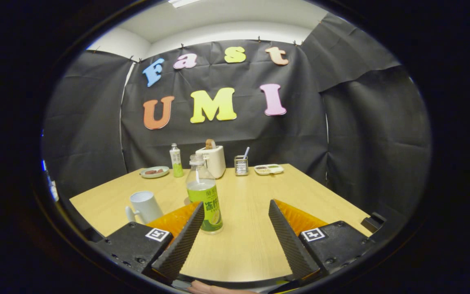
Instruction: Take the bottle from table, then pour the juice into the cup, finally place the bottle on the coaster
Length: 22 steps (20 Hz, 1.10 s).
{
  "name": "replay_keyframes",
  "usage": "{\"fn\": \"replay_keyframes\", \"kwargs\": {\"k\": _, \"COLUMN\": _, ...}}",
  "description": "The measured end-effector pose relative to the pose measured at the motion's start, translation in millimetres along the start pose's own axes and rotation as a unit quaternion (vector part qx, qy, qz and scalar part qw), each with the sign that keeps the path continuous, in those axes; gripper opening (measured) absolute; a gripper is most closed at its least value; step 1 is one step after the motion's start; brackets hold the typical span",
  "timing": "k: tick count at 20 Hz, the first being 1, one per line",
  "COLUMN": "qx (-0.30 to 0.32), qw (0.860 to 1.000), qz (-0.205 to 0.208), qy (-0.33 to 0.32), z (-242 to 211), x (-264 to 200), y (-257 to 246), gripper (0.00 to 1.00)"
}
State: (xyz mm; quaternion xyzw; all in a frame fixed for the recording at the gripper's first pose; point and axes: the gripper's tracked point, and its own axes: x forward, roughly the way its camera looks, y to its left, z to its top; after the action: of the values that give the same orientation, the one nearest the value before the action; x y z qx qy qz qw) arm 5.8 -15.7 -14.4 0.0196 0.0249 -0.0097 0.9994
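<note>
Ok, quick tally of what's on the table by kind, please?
Bottles: 2, near bottle just ahead of the open gripper, far bottle
Cups: 1, white cup
Plates: 2
Toaster: 1
Utensil holder: 1
Total: 7

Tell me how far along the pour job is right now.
Nothing looks done yet. The bottle stands upright on the table, cap on, juice still inside, just ahead of the left finger. The tongs are open and empty, lining up on it. Left to do: grasp it, pour into the white cup beside it, then set it on a coaster, which I can't pick out.
</note>
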Motion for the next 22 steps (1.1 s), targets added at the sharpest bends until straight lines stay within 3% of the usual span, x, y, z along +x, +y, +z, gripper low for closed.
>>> {"fn": "replay_keyframes", "kwargs": {"k": 15, "qx": 0.002, "qw": 1.0, "qz": 0.02, "qy": 0.006, "z": -14.5, "x": 48.1, "y": 35.1, "gripper": 1.0}}
{"fn": "replay_keyframes", "kwargs": {"k": 22, "qx": -0.048, "qw": 0.998, "qz": 0.025, "qy": -0.034, "z": -17.1, "x": 84.2, "y": 67.7, "gripper": 1.0}}
